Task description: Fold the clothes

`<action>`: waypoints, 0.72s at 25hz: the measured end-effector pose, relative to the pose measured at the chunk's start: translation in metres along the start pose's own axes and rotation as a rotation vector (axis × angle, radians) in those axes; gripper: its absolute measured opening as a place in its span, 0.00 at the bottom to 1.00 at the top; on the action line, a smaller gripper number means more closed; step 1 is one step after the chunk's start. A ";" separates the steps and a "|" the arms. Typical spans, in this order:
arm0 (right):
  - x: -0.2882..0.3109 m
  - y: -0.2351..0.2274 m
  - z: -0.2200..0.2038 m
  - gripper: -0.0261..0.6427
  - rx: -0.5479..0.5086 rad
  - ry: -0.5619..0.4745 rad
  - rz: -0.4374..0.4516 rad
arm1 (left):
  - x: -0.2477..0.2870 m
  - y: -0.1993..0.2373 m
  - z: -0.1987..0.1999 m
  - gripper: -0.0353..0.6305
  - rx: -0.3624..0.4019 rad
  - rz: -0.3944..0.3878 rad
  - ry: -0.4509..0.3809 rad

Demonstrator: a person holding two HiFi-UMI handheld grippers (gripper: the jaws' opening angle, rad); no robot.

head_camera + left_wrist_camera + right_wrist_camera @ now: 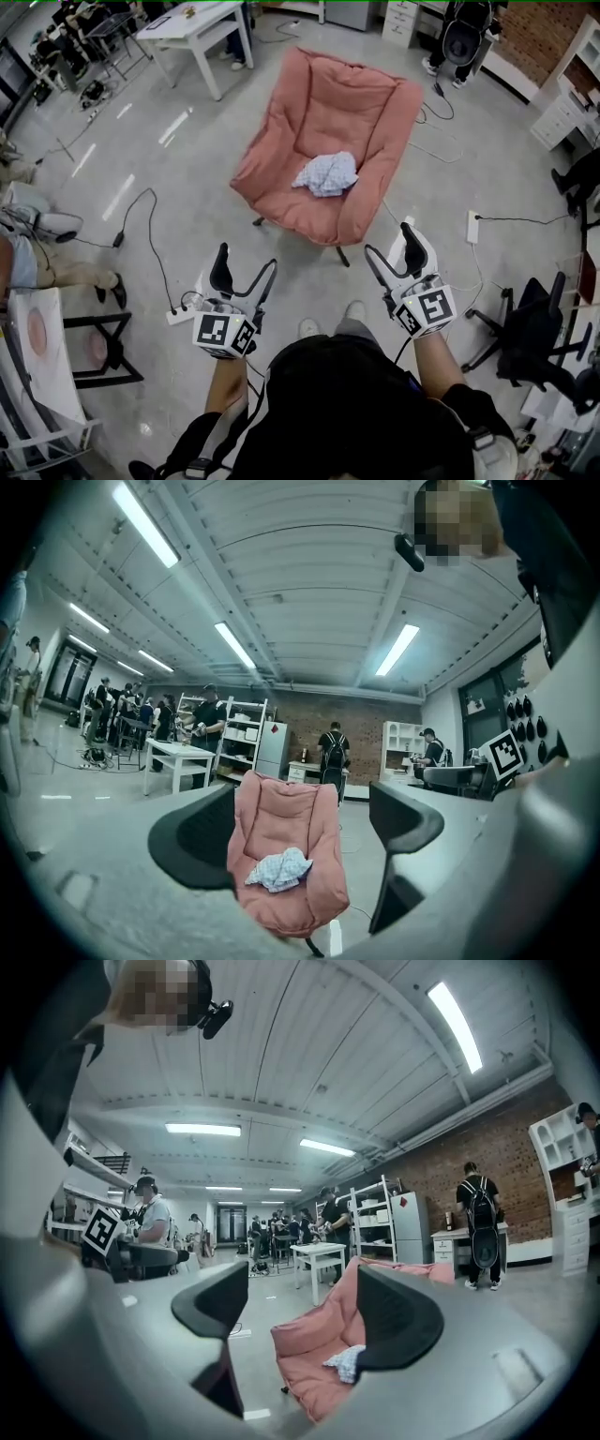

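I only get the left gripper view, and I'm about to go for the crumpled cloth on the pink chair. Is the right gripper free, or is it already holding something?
Observer: It's free. In its own view the right gripper is open, with nothing between its jaws.
Operator: How near are we?
Observer: In the head view both grippers are short of the pink chair. A strip of floor shows between them and its front edge.
Operator: Any trip hazards?
Observer: A white power strip on a black cable lies on the floor beside the left gripper.
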State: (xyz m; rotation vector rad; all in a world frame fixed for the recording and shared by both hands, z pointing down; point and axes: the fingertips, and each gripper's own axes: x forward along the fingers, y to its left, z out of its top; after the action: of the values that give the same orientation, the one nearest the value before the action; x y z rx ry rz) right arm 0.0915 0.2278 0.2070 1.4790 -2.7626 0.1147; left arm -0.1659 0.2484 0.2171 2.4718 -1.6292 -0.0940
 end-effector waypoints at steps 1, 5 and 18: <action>0.003 -0.005 -0.001 0.58 0.000 0.003 -0.002 | 0.006 0.000 -0.003 0.72 -0.002 -0.005 0.008; 0.013 -0.034 -0.009 0.57 0.015 0.010 -0.015 | 0.035 -0.003 -0.016 0.72 -0.009 -0.011 0.036; 0.126 -0.155 -0.015 0.55 -0.023 0.020 0.084 | 0.180 0.002 -0.011 0.72 0.041 0.038 0.010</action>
State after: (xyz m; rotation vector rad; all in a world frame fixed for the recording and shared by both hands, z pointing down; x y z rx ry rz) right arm 0.1503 0.0384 0.2369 1.3499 -2.8002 0.0973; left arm -0.0950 0.0842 0.2363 2.4655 -1.6895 -0.0436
